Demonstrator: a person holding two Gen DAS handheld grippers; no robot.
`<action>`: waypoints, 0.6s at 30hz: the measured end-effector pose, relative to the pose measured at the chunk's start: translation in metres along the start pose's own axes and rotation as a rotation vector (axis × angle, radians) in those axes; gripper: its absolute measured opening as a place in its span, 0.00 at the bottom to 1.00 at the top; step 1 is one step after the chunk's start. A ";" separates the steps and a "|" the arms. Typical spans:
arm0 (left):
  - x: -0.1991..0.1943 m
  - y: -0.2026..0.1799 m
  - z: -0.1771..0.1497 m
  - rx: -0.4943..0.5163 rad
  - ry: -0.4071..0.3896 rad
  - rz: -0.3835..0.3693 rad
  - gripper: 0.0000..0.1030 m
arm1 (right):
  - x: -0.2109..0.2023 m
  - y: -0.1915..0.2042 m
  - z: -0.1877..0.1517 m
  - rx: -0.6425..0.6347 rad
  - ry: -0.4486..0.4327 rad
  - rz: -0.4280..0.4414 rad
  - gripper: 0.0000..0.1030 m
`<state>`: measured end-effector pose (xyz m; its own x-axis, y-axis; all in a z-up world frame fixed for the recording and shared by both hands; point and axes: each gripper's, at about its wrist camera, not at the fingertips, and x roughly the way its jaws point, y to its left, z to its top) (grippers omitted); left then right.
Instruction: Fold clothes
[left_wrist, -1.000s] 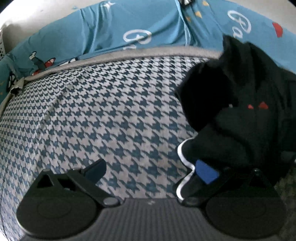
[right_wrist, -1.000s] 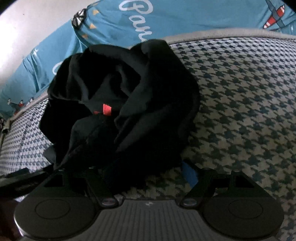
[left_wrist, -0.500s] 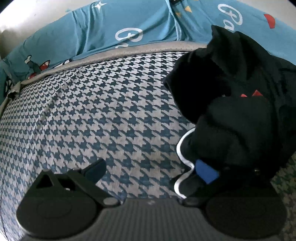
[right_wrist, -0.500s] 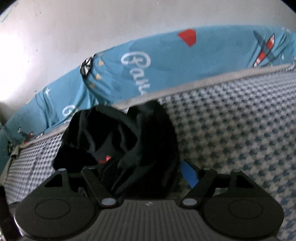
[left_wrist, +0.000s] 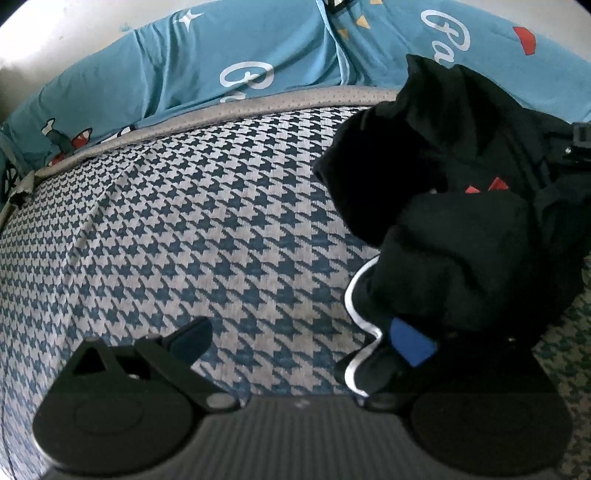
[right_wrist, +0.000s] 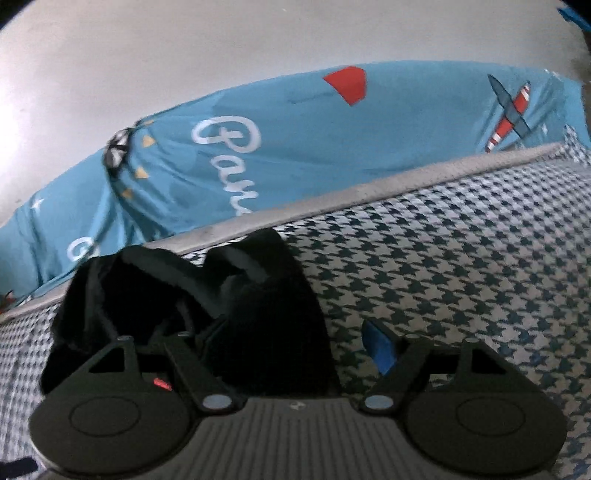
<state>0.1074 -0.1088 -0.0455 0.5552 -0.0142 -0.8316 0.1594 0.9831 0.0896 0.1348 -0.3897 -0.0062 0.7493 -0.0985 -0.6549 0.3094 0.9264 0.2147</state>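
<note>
Since a second ago the right gripper (right_wrist: 291, 343) has tilted up, so its view now takes in the wall (right_wrist: 184, 55). The left gripper (left_wrist: 299, 339) has barely shifted: jaws wide apart, its right finger under the black garment's (left_wrist: 461, 236) white-trimmed edge. The garment is bunched on the houndstooth mattress (left_wrist: 192, 229). Right jaws are open, garment between them.

A bedroom at home: a houndstooth mattress (left_wrist: 184, 229), cartoon-printed blue bedding (right_wrist: 332, 140) and a plain wall (right_wrist: 184, 55).
</note>
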 end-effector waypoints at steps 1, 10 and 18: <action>0.001 0.001 0.001 -0.003 -0.001 -0.001 1.00 | 0.002 0.000 -0.001 0.010 0.008 0.005 0.55; -0.001 0.013 0.006 -0.076 -0.025 -0.063 1.00 | -0.022 -0.001 0.003 0.011 -0.113 -0.045 0.06; -0.008 0.023 0.010 -0.142 -0.053 -0.143 1.00 | -0.049 -0.020 0.001 0.009 -0.162 -0.207 0.05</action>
<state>0.1143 -0.0882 -0.0313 0.5780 -0.1614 -0.7999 0.1248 0.9862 -0.1088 0.0927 -0.4037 0.0229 0.7532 -0.3436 -0.5609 0.4708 0.8771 0.0949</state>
